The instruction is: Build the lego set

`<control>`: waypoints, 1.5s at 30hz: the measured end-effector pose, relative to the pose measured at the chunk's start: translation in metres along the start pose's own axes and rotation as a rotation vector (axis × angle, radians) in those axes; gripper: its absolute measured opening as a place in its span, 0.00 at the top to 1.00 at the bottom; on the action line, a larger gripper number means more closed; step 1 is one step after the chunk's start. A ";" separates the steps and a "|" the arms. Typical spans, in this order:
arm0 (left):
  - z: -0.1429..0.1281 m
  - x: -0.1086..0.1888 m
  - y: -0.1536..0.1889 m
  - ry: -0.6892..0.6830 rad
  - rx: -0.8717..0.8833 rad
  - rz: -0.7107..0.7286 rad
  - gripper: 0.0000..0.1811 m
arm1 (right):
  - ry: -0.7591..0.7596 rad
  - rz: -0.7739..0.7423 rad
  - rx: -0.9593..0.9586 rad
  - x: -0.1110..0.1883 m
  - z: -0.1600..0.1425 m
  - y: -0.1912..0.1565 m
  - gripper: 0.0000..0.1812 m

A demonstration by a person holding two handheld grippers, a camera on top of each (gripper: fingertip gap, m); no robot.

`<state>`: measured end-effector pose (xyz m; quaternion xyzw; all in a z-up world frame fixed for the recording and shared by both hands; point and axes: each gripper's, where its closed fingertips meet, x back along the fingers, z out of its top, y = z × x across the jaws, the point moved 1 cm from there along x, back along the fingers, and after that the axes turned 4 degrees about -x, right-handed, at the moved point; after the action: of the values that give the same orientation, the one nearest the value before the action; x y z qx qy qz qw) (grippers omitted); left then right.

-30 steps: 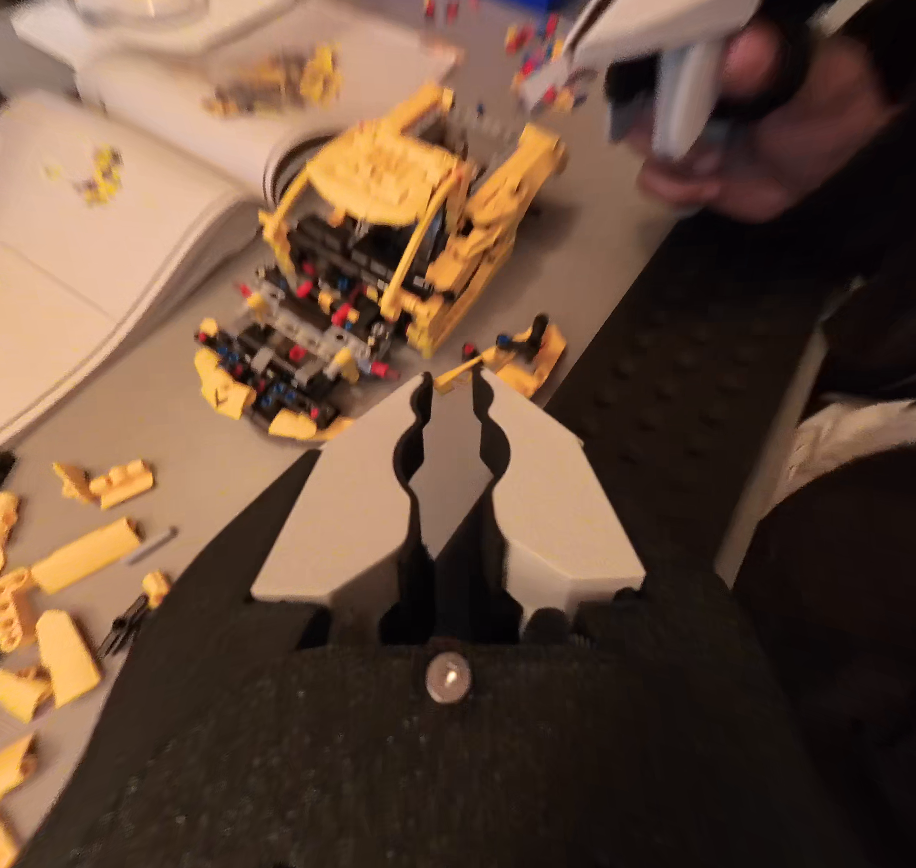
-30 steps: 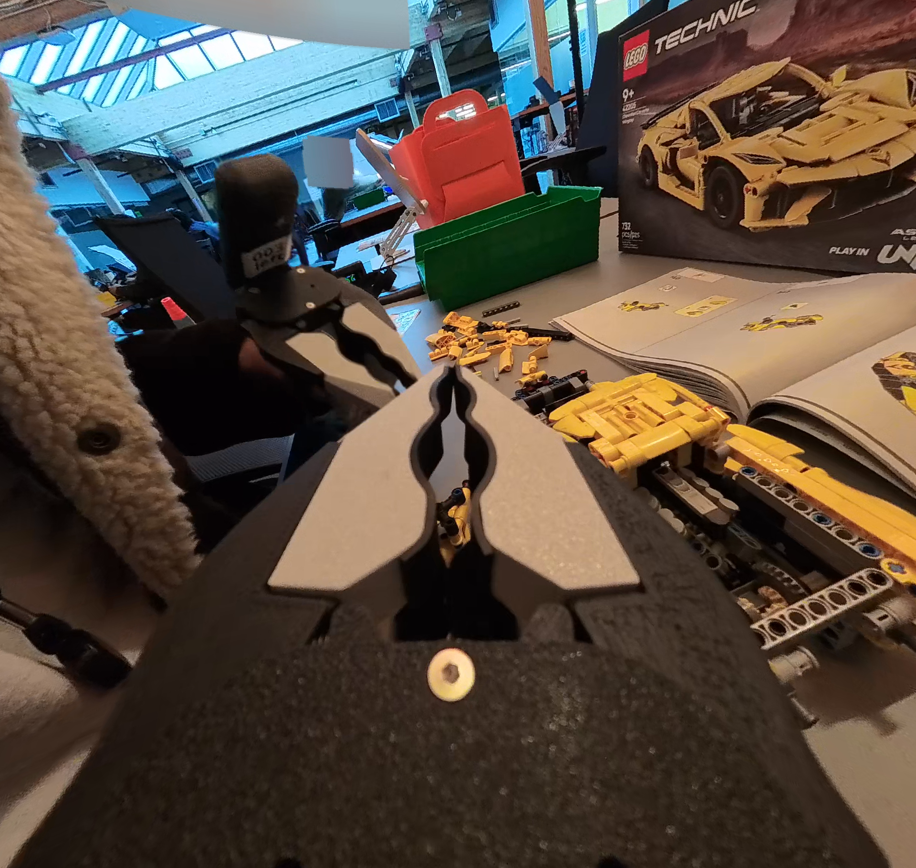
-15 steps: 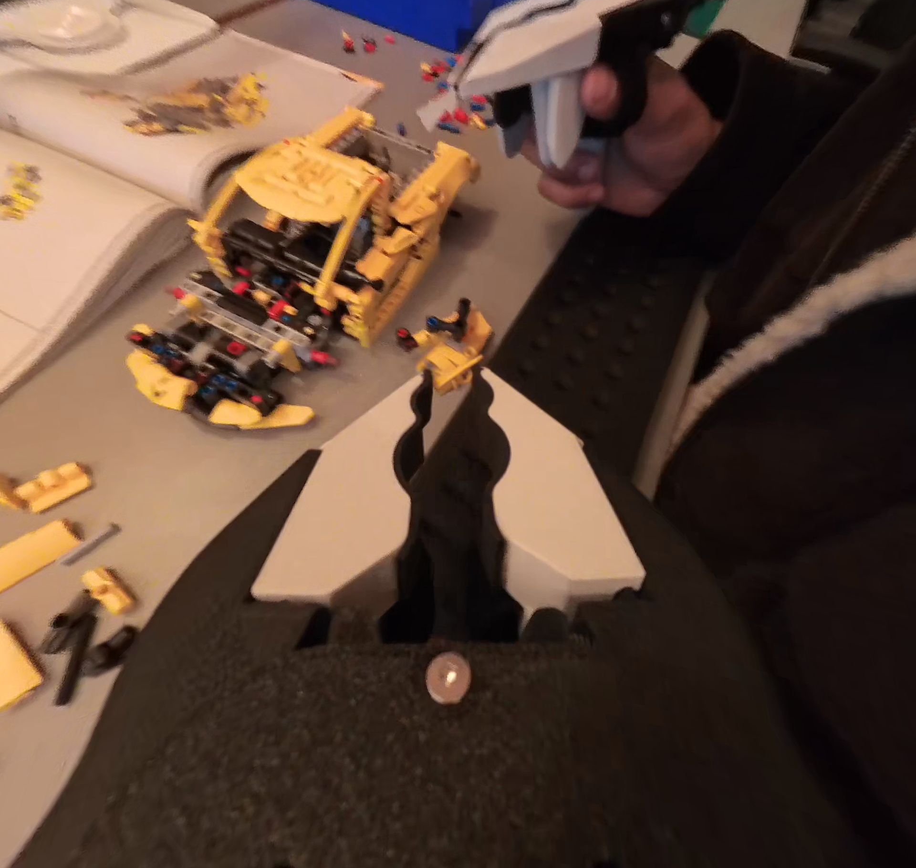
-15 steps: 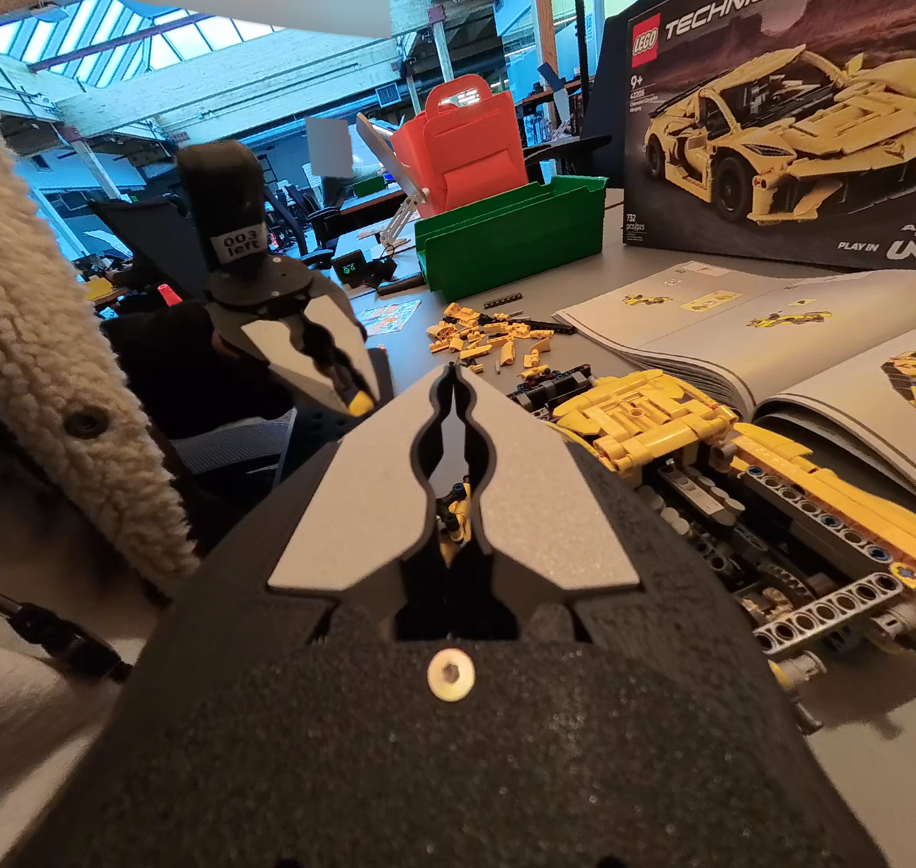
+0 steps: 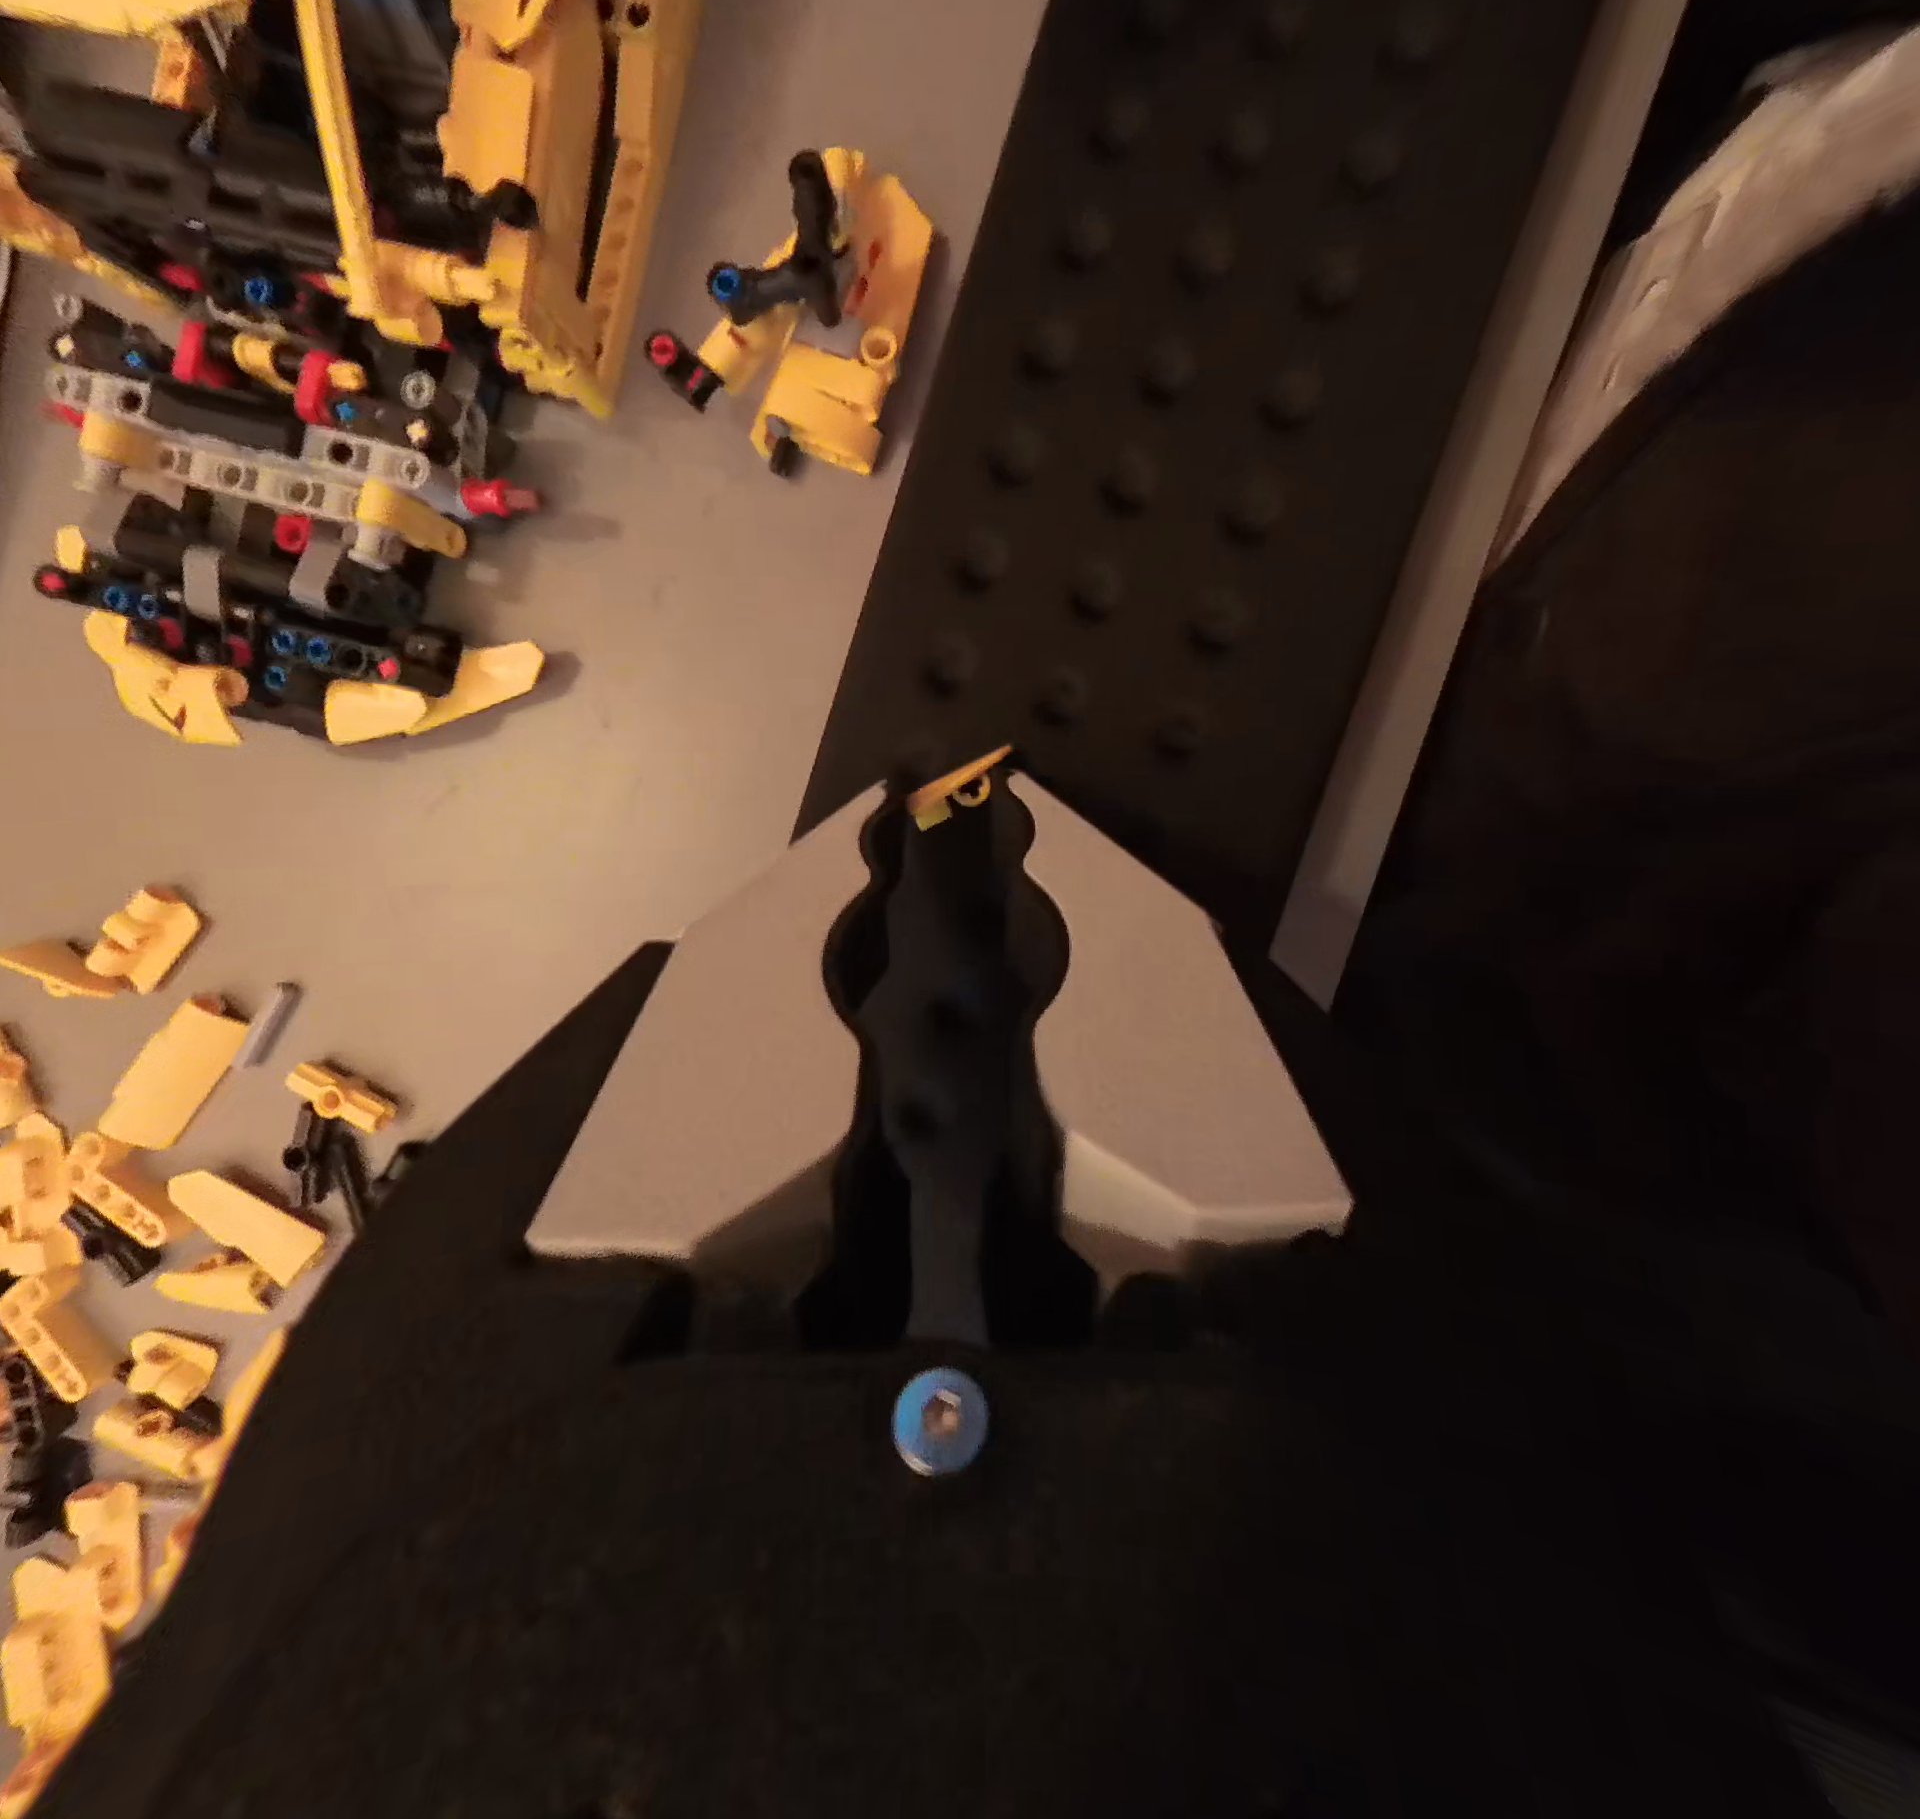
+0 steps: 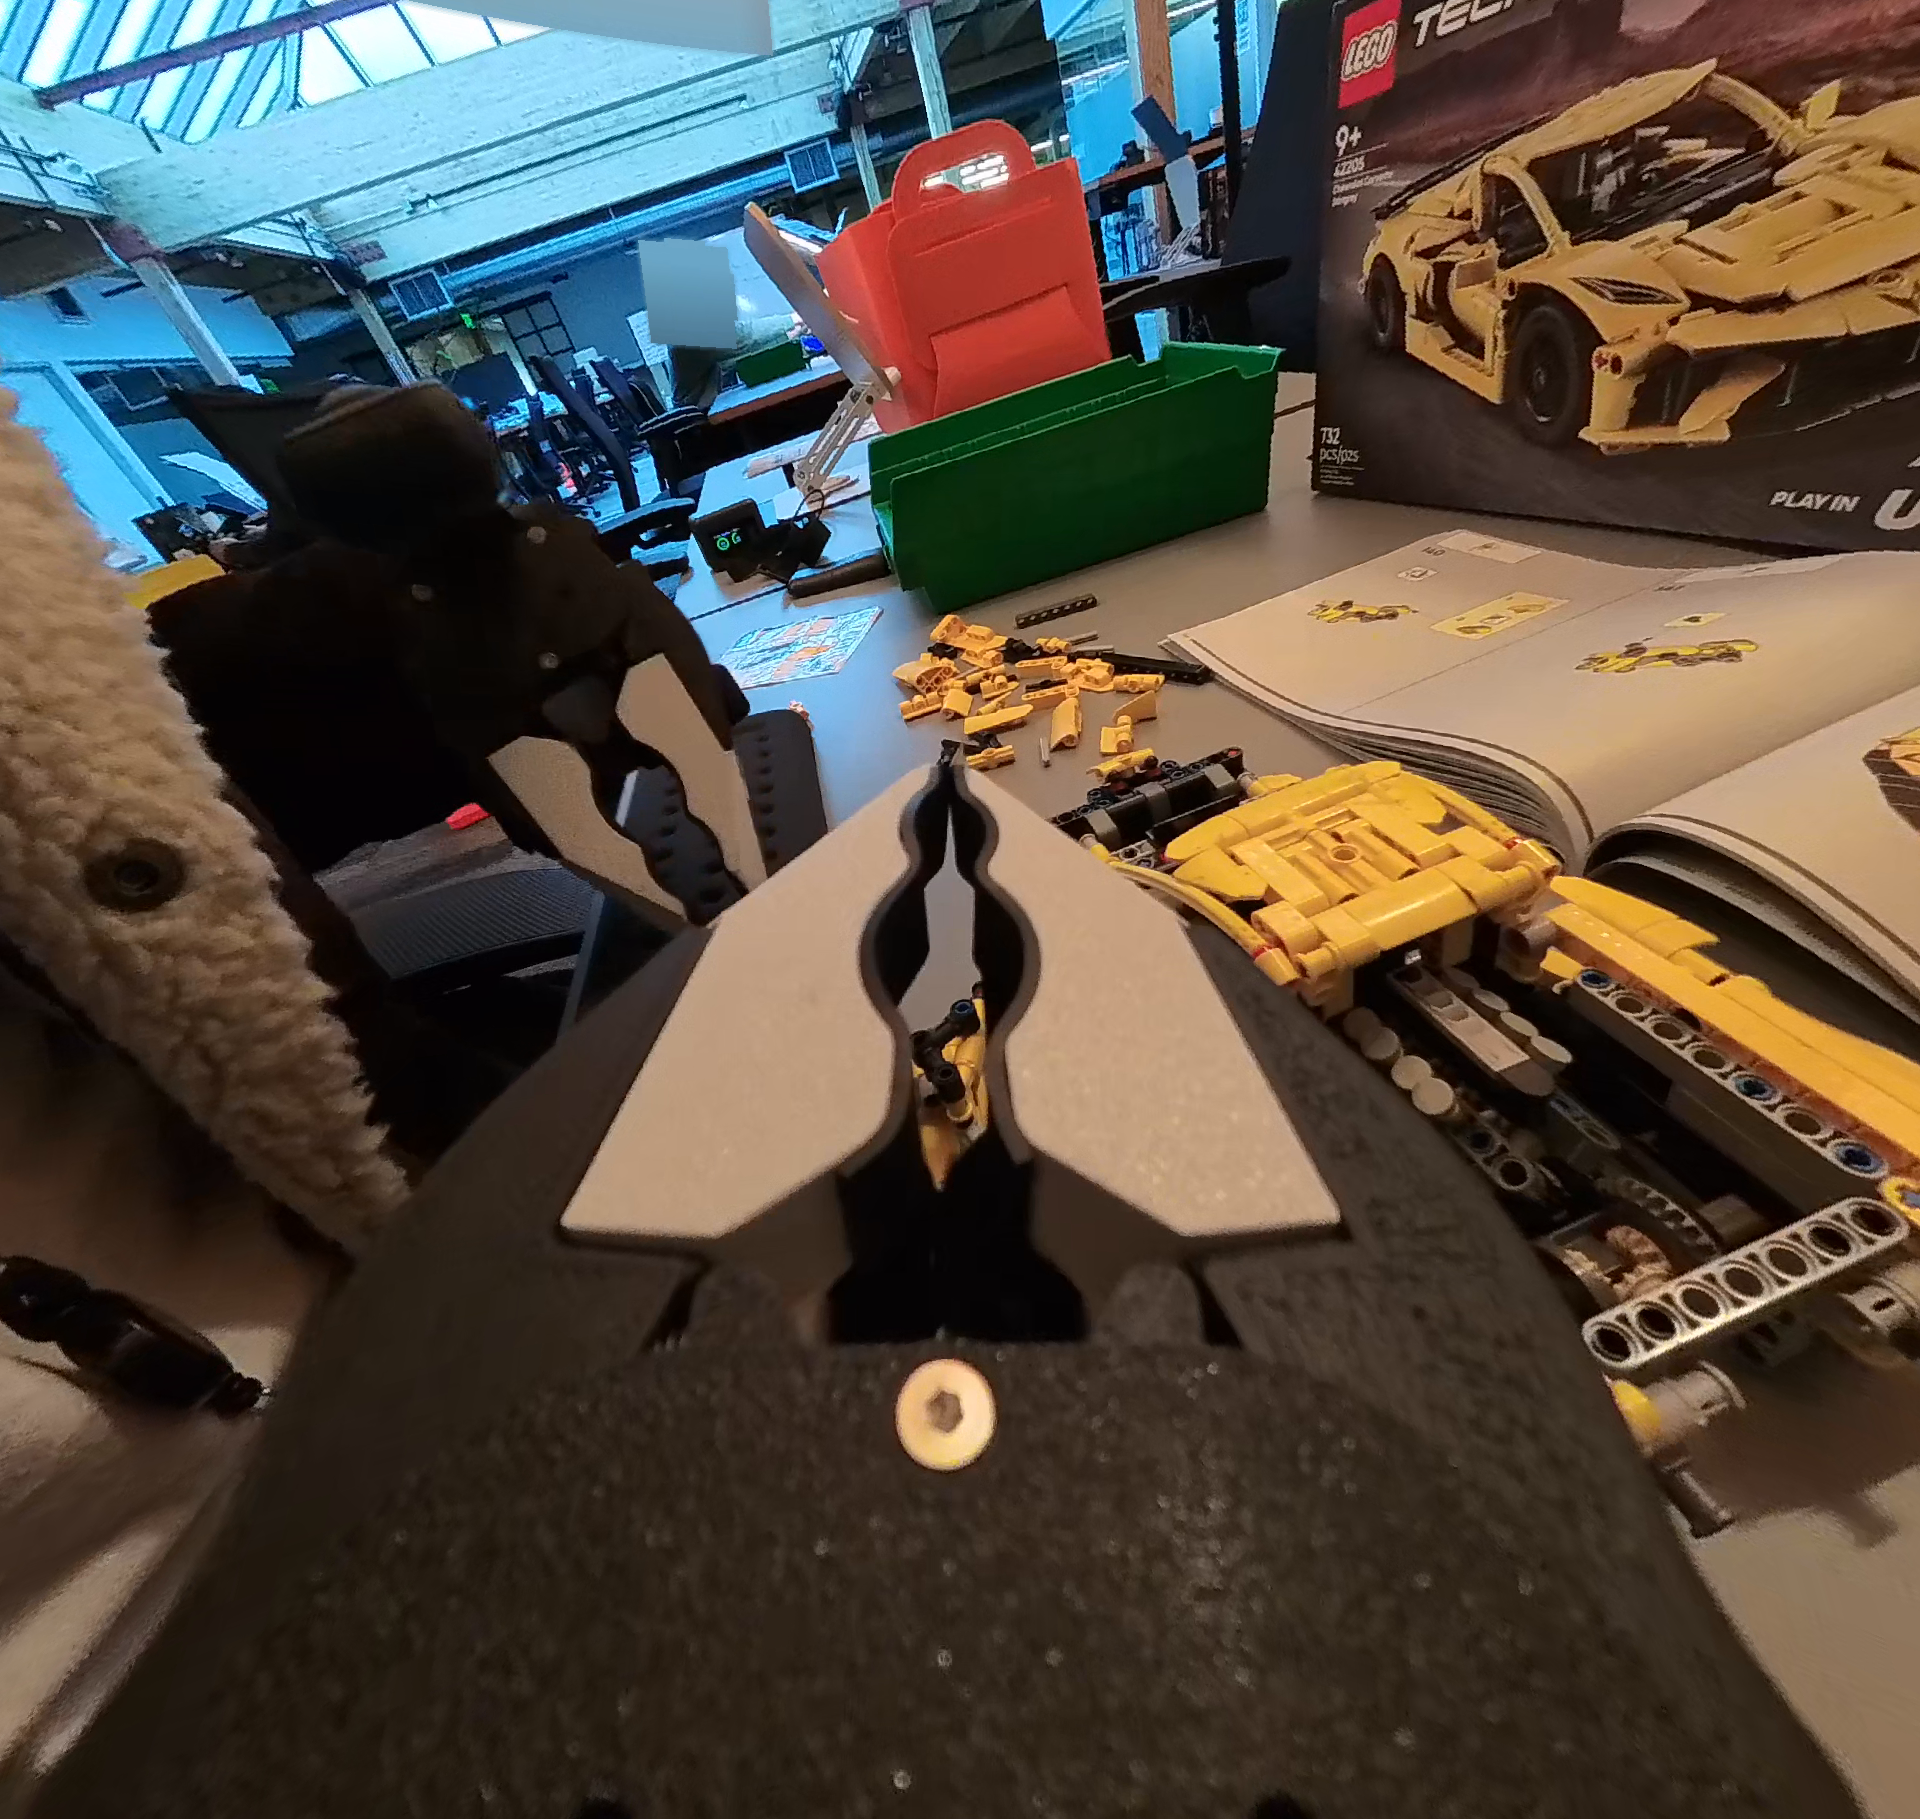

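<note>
While held over the black studded mat point(image 5: 1195, 398), small yellow piece point(image 5: 961, 784) pinched by left gripper point(image 5: 956, 782), right gripper point(image 6: 951, 782) pressed together, empty, car model point(image 6: 1351, 865) set on table point(image 5: 644, 730).

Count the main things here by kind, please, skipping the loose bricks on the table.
Grippers: 2
Held brick: 1
Car model: 1
Sub-assembly: 1
Manual: 1
Box: 1
Green bin: 1
Red bag: 1
Total: 9

The left wrist view looks steeply down from close above the grey table point(image 5: 644, 813), the right wrist view looks low across it toward the standing picture box point(image 6: 1621, 211), and both views take in the half-built yellow-and-black brick car point(image 5: 343, 294) point(image 6: 1455, 938).
</note>
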<state>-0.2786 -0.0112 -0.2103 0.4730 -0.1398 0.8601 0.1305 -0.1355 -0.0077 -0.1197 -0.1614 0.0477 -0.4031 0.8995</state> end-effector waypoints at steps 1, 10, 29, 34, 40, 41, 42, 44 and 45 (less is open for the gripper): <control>0.000 -0.001 0.001 -0.004 -0.012 -0.003 0.91 | 0.000 0.000 0.000 0.000 0.000 0.000 1.00; -0.005 0.001 -0.011 0.057 0.097 0.053 0.85 | 0.032 -0.070 0.186 0.001 0.007 -0.003 1.00; -0.006 0.010 -0.020 0.150 0.251 0.103 0.84 | 0.008 -0.185 0.667 -0.009 0.000 -0.018 1.00; 0.001 0.003 -0.017 0.152 0.255 0.075 0.84 | -0.001 -0.196 0.614 -0.008 -0.002 -0.013 1.00; 0.008 -0.002 -0.017 0.152 0.187 0.047 0.83 | -0.015 -0.178 0.570 -0.009 -0.005 -0.012 1.00; 0.009 -0.003 -0.017 0.161 0.165 0.033 0.83 | -0.017 -0.172 0.566 -0.010 -0.005 -0.012 1.00; 0.011 -0.003 -0.018 0.174 0.141 0.018 0.83 | -0.019 -0.168 0.561 -0.010 -0.006 -0.012 1.00; 0.012 -0.004 -0.022 0.205 0.123 -0.016 0.83 | -0.018 -0.163 0.553 -0.010 -0.006 -0.013 1.00; 0.011 -0.005 -0.023 0.219 0.135 -0.053 0.83 | -0.017 -0.160 0.548 -0.010 -0.006 -0.013 1.00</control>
<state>-0.2595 0.0056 -0.2059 0.3873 -0.0541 0.9103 0.1355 -0.1523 -0.0102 -0.1218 0.0810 -0.0834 -0.4694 0.8753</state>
